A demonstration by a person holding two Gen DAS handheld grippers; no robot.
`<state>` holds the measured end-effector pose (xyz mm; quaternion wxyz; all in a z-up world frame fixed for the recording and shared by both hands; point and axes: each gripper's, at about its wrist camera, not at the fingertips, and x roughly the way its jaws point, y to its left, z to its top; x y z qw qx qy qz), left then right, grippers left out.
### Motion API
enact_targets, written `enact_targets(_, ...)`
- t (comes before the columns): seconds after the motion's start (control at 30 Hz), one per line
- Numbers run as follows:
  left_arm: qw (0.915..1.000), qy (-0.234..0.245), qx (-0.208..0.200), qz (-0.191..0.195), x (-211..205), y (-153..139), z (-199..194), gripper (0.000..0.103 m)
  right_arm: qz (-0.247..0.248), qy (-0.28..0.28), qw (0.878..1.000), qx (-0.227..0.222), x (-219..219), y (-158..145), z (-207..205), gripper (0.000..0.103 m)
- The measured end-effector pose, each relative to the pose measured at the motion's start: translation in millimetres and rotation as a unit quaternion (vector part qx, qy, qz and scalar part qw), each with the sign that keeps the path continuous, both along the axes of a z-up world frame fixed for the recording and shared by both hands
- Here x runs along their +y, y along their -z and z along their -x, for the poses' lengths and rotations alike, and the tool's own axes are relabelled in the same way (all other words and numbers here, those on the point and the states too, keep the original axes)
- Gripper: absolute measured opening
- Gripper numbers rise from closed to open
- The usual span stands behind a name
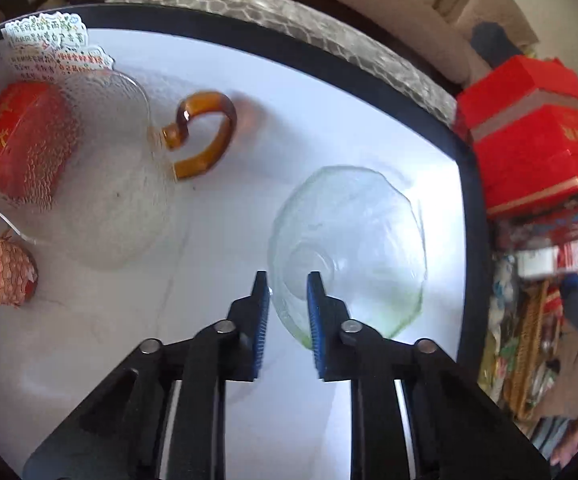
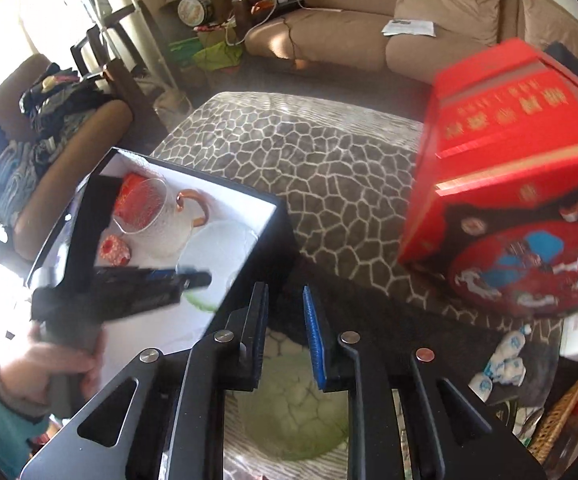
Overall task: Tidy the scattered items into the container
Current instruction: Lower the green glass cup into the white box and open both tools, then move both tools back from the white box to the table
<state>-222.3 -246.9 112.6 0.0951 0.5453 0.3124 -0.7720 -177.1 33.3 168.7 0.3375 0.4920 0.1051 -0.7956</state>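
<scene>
A black box with a white floor is the container; it also shows in the right wrist view. In it lie a clear glass pitcher with an amber handle, a red tin, a small round patterned packet, a paper card and a clear greenish glass dish. My left gripper is open, its fingers straddling the dish's near rim. My right gripper is open and empty above the box's right wall, over a second greenish dish below it.
A large red gift box stands right of the container on a grey patterned cushion. Wrapped candies and a wicker basket lie at the lower right. A beige sofa is behind.
</scene>
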Motion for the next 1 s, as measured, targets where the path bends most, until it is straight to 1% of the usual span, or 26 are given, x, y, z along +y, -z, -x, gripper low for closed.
enact_targets(0.07, 0.9997, -0.022, 0.004, -0.013, -7.4, 1.9, 4.3, 0.011, 0.006, 0.006, 1.000, 0.003, 9.2, -0.1, 0.3, 0.020)
enact_targets(0.2, 0.9995, -0.031, -0.004, 0.000, -7.2, 1.5, 16.2, 0.010, 0.017, 0.017, 1.000, 0.000, 26.6, 2.4, 1.0, 0.020)
enact_targets(0.27, 0.9995, -0.032, -0.006, -0.008, -4.8, 1.1, 17.8, 0.020, 0.018, 0.018, 1.000, 0.002, 36.3, 2.8, -3.6, 0.020)
enact_targets(0.3, 0.9995, -0.028, -0.005, -0.017, -2.6, 0.2, 17.6, 0.037, 0.020, 0.020, 1.000, 0.004, 44.9, 1.9, -8.5, 0.020)
enact_targets(0.33, 0.9995, -0.023, -0.004, -0.018, -0.3, -2.4, 16.1, 0.057, 0.022, 0.021, 1.000, 0.007, 53.6, 0.3, -14.1, 0.023)
enact_targets(0.4, 0.9996, -0.025, 0.008, 0.004, 2.8, -16.2, 3.6, 0.067, 0.028, 0.022, 0.999, 0.014, 75.5, -5.0, -28.5, 0.040)
enact_targets(0.47, 0.9989, -0.016, 0.030, 0.030, 6.6, -39.4, -14.4, 0.067, 0.034, 0.027, 0.999, 0.021, 102.5, -10.4, -44.8, 0.046)
enact_targets(0.53, 0.9970, 0.001, 0.066, 0.041, 16.9, -66.5, -38.9, 0.067, 0.042, 0.035, 0.998, 0.026, 131.5, -16.2, -62.2, 0.046)
enact_targets(0.57, 0.9951, 0.017, 0.082, 0.053, 25.2, -81.0, -51.5, 0.067, 0.046, 0.039, 0.998, 0.027, 144.4, -18.1, -69.9, 0.046)
enact_targets(0.63, 0.9881, 0.053, 0.119, 0.081, 50.8, -109.8, -76.6, 0.067, 0.054, 0.053, 0.997, 0.029, 176.0, -21.5, -87.6, 0.046)
enact_targets(0.67, 0.9848, 0.070, 0.137, 0.080, 63.0, -120.1, -85.3, 0.067, 0.057, 0.062, 0.996, 0.031, 191.9, -22.5, -94.5, 0.047)
enact_targets(0.73, 0.9786, 0.102, 0.168, 0.061, 97.6, -137.4, -104.5, 0.072, 0.059, 0.092, 0.994, 0.032, 227.4, -20.6, -104.8, 0.049)
enact_targets(0.77, 0.9758, 0.117, 0.178, 0.049, 116.1, -140.4, -112.4, 0.073, 0.060, 0.105, 0.992, 0.031, 240.6, -18.0, -107.2, 0.052)
enact_targets(0.83, 0.9711, 0.143, 0.189, 0.030, 152.1, -139.9, -122.5, 0.075, 0.066, 0.136, 0.988, 0.021, 270.1, -7.6, -109.3, 0.054)
enact_targets(0.87, 0.9698, 0.154, 0.187, 0.029, 169.9, -136.9, -126.4, 0.075, 0.065, 0.149, 0.987, 0.017, 281.1, -1.4, -109.7, 0.054)
enact_targets(0.93, 0.9665, 0.174, 0.184, 0.042, 203.4, -125.1, -131.1, 0.075, 0.068, 0.173, 0.983, 0.006, 299.8, 13.2, -109.9, 0.056)
enact_targets(1.0, 0.9629, 0.197, 0.181, 0.038, 230.2, -111.9, -137.5, 0.076, 0.081, 0.185, 0.979, -0.006, 312.9, 25.0, -112.1, 0.056)
